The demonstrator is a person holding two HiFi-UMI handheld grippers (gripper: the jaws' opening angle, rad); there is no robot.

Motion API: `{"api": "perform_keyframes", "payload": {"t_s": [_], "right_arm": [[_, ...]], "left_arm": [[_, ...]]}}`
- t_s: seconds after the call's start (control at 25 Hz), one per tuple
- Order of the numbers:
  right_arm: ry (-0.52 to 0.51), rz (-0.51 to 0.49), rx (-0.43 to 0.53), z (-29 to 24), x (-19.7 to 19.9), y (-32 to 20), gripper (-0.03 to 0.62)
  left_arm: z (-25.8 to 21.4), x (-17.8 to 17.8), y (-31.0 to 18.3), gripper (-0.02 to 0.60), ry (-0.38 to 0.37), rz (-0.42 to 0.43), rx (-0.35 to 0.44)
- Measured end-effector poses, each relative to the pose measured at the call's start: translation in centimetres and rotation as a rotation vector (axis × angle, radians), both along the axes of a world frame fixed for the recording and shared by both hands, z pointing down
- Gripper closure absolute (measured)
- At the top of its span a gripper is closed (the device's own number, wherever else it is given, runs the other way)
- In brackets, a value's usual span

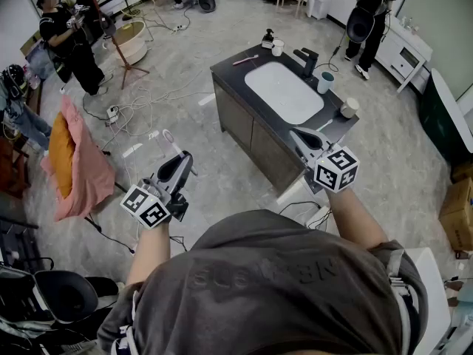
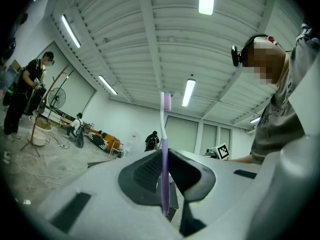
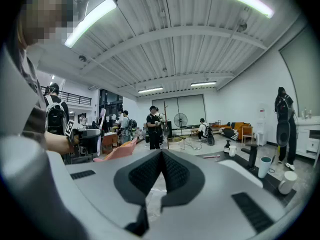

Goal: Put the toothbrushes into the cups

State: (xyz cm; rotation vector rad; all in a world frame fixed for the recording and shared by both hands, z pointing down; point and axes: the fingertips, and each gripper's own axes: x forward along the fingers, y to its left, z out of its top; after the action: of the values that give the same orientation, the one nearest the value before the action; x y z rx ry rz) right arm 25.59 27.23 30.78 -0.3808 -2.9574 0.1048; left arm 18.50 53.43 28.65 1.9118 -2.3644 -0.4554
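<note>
**A:** Left tool state?

**B:** Left tool (image 2: pixel 164 158) is clamped on the purple toothbrush (image 2: pixel 165 129). The handle is pinched between the pads and the bristle head points up, roughly upright in the left gripper view.

**A:** Where is it relative to the cups?

**B:** Well apart. In the head view the left tool is over the floor (image 1: pixel 185 109), left of the bench (image 1: pixel 235 75), not above it.

**A:** Right tool?

**B:** Right tool (image 3: pixel 161 156) has its jaws together with nothing between them. In the head view it's at the bench's near corner.

**A:** Cups?

**B:** Three on the bench top, all upright. The teal cup (image 1: pixel 325 82) is just right of the sink basin (image 1: pixel 284 91), near the black faucet (image 1: pixel 308 59). One white cup (image 1: pixel 349 107) is nearer the right tool, by the bench edge. The other white cup (image 1: pixel 278 47) is at the far end. I can't tell whether anything is inside them.

**A:** Other brushes?

**B:** A pink toothbrush (image 1: pixel 246 60) lies flat on the bench at the far end, just left of that far white cup and not touching it.
</note>
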Motion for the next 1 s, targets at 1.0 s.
{"api": "perform_keyframes", "payload": {"t_s": [1.0], "right_arm": [[-0.007, -0.037, -0.008, -0.7, 2.2, -5.4, 0.602]], "left_arm": [[-0.9, 2.8, -6.1, 0.543, -0.013, -0.029, -0.015]]}}
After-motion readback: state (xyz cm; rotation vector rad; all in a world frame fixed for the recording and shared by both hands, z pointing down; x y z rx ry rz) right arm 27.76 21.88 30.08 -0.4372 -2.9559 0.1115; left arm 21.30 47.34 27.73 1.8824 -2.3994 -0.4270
